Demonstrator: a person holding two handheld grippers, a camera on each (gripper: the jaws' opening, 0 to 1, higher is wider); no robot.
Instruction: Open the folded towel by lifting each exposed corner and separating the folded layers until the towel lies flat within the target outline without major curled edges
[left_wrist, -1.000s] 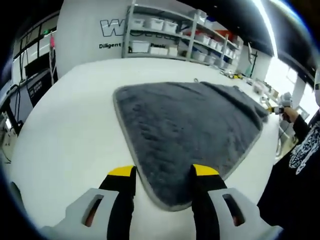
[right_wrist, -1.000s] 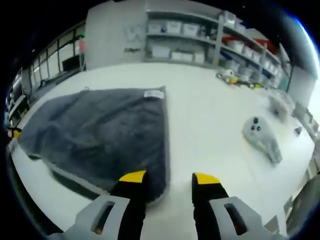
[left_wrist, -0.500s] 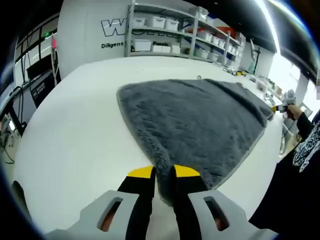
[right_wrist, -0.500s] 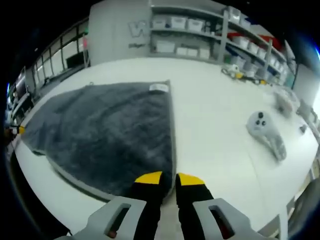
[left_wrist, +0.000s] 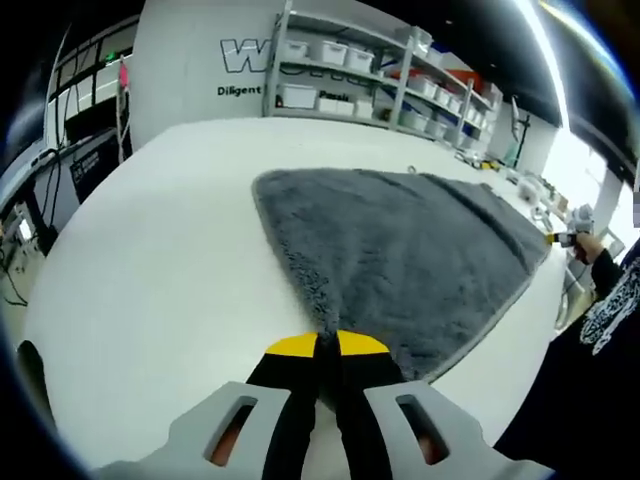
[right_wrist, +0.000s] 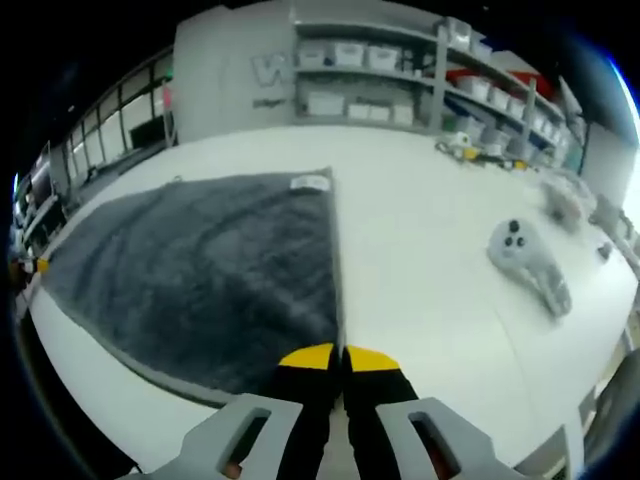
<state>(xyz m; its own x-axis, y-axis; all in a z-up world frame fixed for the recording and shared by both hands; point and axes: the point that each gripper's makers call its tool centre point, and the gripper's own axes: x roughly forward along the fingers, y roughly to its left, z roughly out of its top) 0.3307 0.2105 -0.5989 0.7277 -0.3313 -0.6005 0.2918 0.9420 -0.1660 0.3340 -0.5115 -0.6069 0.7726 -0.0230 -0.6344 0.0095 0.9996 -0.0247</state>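
1. At the near corner of the grey towel (left_wrist: 410, 260), the left hand-held gripper (left_wrist: 326, 345) reaches low over the white desk (left_wrist: 150, 270), jaws pinched together on the towel's edge.
2. The right hand-held gripper (right_wrist: 338, 356) likewise clamps another towel corner, its jaws closed on the hem.
3. The towel lies spread on the desk; bare desk surrounds it, with a grey device (right_wrist: 528, 262) well apart.
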